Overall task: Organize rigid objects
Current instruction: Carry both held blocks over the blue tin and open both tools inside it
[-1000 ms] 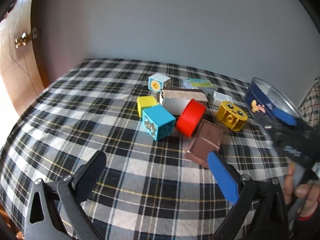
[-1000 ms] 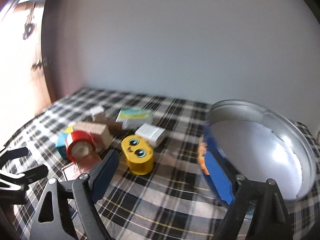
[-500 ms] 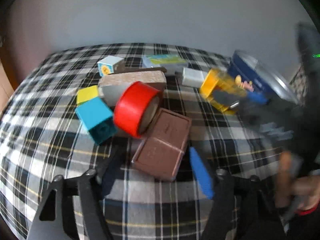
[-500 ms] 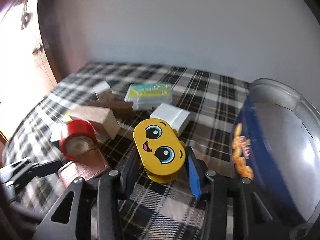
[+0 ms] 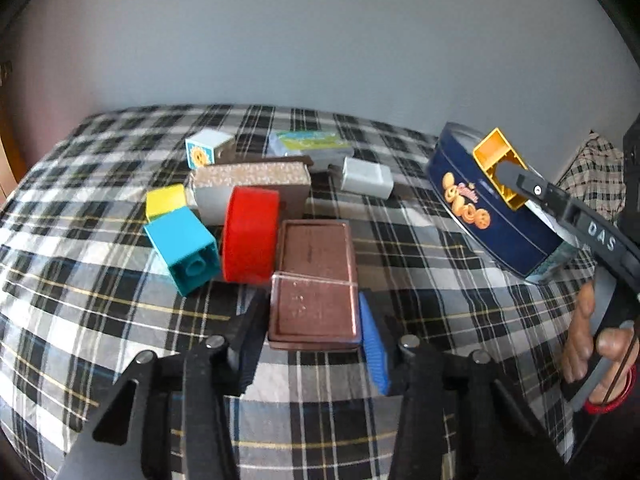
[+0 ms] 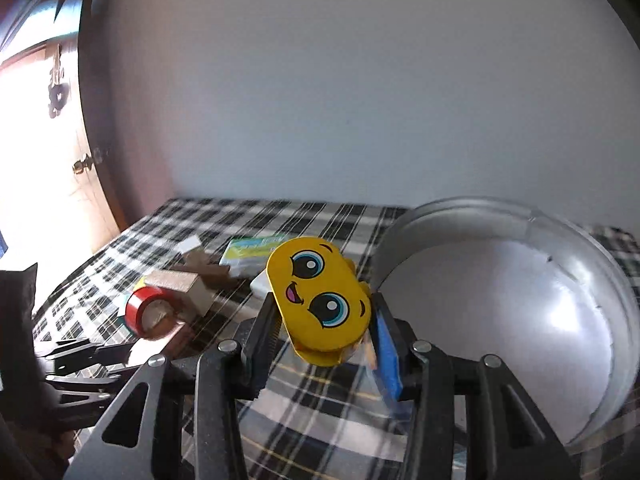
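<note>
A flat brown box (image 5: 314,264) lies on the plaid cloth (image 5: 100,300), its near end between the fingers of my left gripper (image 5: 314,332). The jaws are closing and both pads sit against the box's long sides. My right gripper (image 6: 324,306) is shut on a yellow block with a cartoon face (image 6: 312,280) and holds it off the cloth. In the left wrist view that yellow block (image 5: 494,160) hangs over the rim of the round blue cookie tin (image 5: 500,232). The tin's silver inside (image 6: 480,208) is bare.
A red tape roll (image 5: 250,236), teal block (image 5: 184,248), yellow cube (image 5: 165,200), glittery box (image 5: 248,178), sun-printed cube (image 5: 206,152), small white box (image 5: 366,178) and green pack (image 5: 308,142) cluster behind the brown box. A hand (image 5: 600,344) grips the right tool. A wooden door (image 6: 40,160) is at left.
My left gripper moved in on the brown box and its jaws narrowed around it. My right gripper shut on the yellow face block and lifted it off the cloth, over towards the tin.
</note>
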{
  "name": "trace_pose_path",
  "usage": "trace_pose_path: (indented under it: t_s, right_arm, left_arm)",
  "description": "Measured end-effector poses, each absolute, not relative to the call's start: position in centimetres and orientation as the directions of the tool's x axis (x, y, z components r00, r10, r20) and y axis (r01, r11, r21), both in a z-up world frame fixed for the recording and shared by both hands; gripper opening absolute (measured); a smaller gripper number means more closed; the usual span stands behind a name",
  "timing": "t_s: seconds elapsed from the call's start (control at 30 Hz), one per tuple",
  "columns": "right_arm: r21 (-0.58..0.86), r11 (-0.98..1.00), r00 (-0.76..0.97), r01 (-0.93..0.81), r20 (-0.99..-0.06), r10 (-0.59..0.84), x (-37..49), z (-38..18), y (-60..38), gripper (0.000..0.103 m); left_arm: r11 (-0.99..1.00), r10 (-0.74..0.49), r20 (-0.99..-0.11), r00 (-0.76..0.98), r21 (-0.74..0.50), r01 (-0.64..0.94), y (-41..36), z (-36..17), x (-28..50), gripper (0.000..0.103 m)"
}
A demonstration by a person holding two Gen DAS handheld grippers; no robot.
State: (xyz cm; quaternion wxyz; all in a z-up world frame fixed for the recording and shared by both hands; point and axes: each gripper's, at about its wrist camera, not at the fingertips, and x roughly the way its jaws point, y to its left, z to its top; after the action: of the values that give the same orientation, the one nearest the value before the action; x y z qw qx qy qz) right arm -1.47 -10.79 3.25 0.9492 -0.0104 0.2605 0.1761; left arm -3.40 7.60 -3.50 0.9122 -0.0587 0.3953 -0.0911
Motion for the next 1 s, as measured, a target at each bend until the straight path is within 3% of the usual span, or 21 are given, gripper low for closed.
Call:
trace_pose_path:
  t_s: [0.27, 0.53, 0.7, 0.83, 1.0]
  right_arm:
    - [0.104, 0.957, 0.857, -0.272, -0.425, 0.290, -2.1, 4.8, -13.6, 0.047]
    - [0.087, 0.990, 0.928, -0.107, -0.349, 0.131, -2.5, 6.3, -19.5, 0.047]
    - [0.078, 0.997, 0.933, 0.018, -0.359, 0.011, -1.6, 6.0, -24.4, 0.047]
    - [-0.037, 0.995, 0.919, 0.096, -0.381, -0.103, -0.3, 5.2, -26.3, 0.046]
    - [-0.063, 0.991, 0.900, 0.121, -0.413, -0.136, 0.6, 4.7, -28.3, 0.047]
  left_arm:
    - [0.976, -0.219, -0.646, 0.731, -0.151, 0.159, 7.5, -0.9, -5.0, 0.043]
    - [0.964, -0.263, -0.539, 0.800, -0.126, 0.232, 3.4, 3.4, -4.3, 0.043]
    - [0.946, -0.322, -0.509, 0.799, -0.134, 0.296, -1.3, 4.3, -1.9, 0.043]
    - [0.929, -0.364, -0.502, 0.785, -0.131, 0.347, -5.9, 3.9, 0.2, 0.043]
    - [0.911, -0.399, -0.534, 0.746, -0.139, 0.387, -11.5, 2.4, 3.2, 0.043]
